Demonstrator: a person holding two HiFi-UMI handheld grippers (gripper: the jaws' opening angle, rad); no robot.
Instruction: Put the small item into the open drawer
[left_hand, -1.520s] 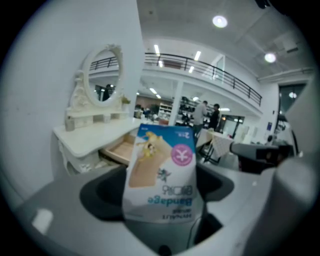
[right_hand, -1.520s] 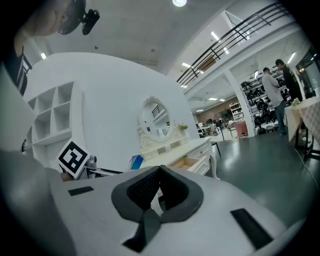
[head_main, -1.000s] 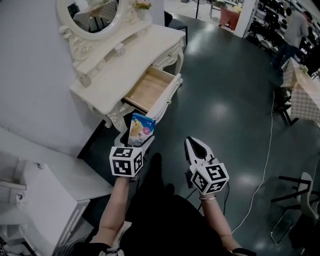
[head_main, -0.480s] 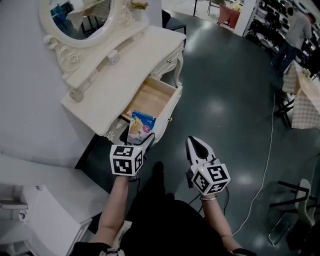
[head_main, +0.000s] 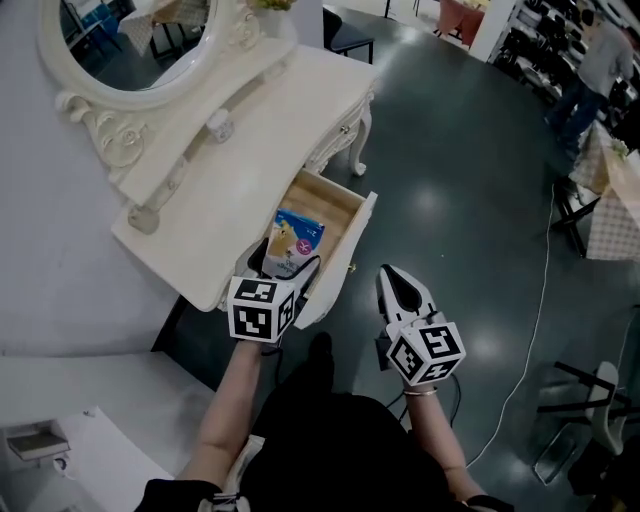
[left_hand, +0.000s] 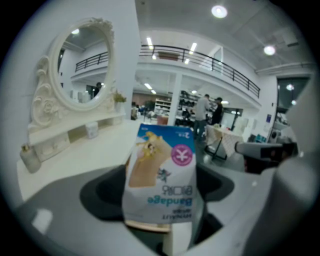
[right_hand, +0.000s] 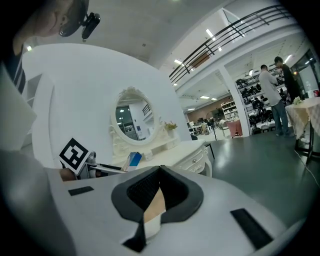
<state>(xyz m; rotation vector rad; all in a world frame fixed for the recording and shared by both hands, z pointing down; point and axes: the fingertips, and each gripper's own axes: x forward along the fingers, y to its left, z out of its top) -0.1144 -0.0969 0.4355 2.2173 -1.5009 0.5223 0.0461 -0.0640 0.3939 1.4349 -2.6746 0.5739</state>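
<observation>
A small blue-and-white bandage packet stands upright between the jaws of my left gripper, which is shut on its lower end. The packet hangs over the front part of the open wooden drawer of a cream dressing table. My right gripper is shut with nothing in it and hovers over the dark floor, just right of the drawer front. In the right gripper view the packet shows at the left beside the left gripper's marker cube.
An oval mirror stands at the back of the dressing table, with a small jar and a bottle on its shelf. A person stands far off at the upper right. A cable trails across the floor at the right.
My left gripper has carried the packet forward from in front of the drawer to above it. The right gripper kept its place beside it, and the dressing table now lies closer below.
</observation>
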